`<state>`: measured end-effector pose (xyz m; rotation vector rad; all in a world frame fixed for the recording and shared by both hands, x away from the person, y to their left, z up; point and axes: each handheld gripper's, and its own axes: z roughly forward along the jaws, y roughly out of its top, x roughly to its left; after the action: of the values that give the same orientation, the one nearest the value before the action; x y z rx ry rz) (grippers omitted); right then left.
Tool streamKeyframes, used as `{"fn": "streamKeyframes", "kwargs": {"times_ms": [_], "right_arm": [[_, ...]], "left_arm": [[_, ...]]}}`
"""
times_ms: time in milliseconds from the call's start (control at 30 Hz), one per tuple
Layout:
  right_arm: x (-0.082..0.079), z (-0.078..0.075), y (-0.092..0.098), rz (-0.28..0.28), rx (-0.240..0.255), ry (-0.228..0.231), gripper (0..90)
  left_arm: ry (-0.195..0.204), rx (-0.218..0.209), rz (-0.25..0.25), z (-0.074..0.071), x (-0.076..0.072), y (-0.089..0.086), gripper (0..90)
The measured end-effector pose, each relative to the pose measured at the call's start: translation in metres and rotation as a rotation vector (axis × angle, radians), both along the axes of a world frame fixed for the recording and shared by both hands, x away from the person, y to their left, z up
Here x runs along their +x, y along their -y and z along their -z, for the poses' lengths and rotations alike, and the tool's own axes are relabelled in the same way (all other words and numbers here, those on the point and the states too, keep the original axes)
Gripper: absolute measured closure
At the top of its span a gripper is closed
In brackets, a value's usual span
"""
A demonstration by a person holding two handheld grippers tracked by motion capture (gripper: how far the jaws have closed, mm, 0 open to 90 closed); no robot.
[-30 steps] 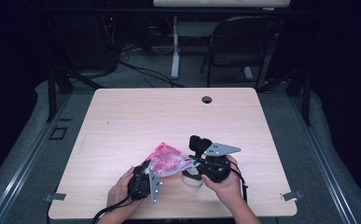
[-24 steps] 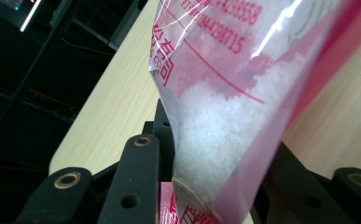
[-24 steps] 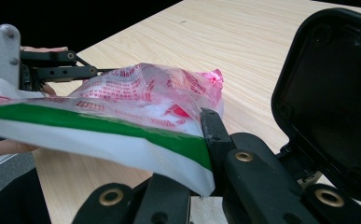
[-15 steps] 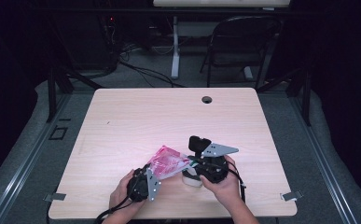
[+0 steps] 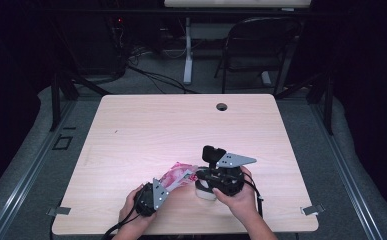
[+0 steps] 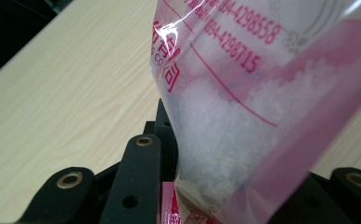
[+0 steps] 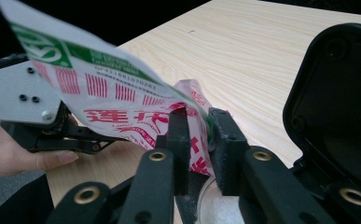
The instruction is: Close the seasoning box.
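Pink bag (image 5: 177, 176) pinched by left claw (image 5: 168, 184), right claw (image 5: 199, 175) just loosening, near table's (image 5: 181, 125) front edge.

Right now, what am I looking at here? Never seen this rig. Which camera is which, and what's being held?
There is no robot arm. A person sits at a wooden table and holds a hand-operated two-jaw tool in each hand. The high view looks down from a fixed camera above the table. The other two pictures come from small cameras riding on the tools, each looking along its own black jaws.

The left gripper is clamped on a pink printed plastic bag of white crystals and holds it up off the table. The right gripper has the bag's other edge between its jaws. Those jaws have just been opening, and a gap now shows beside the plastic. A small white dish sits on the table under the right gripper.
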<state>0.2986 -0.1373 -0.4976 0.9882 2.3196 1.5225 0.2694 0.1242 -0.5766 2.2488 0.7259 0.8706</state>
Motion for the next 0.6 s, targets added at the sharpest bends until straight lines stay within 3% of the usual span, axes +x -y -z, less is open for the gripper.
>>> {"fn": "streamKeyframes", "kwargs": {"times_ms": [200, 333, 600], "right_arm": [[0.0, 0.001, -0.003, -0.005, -0.008, 0.012, 67.7], [0.0, 0.002, -0.003, -0.004, -0.019, 0.014, 63.5], [0.0, 0.0, -0.002, 0.006, 0.019, 0.025, 58.2]], "left_arm": [[-0.045, -0.026, 0.005, 0.006, 0.003, -0.004, 74.4], [-0.081, -0.073, 0.006, 0.006, 0.005, -0.006, 74.4], [-0.13, -0.155, -0.003, 0.005, 0.01, -0.013, 74.6]]}}
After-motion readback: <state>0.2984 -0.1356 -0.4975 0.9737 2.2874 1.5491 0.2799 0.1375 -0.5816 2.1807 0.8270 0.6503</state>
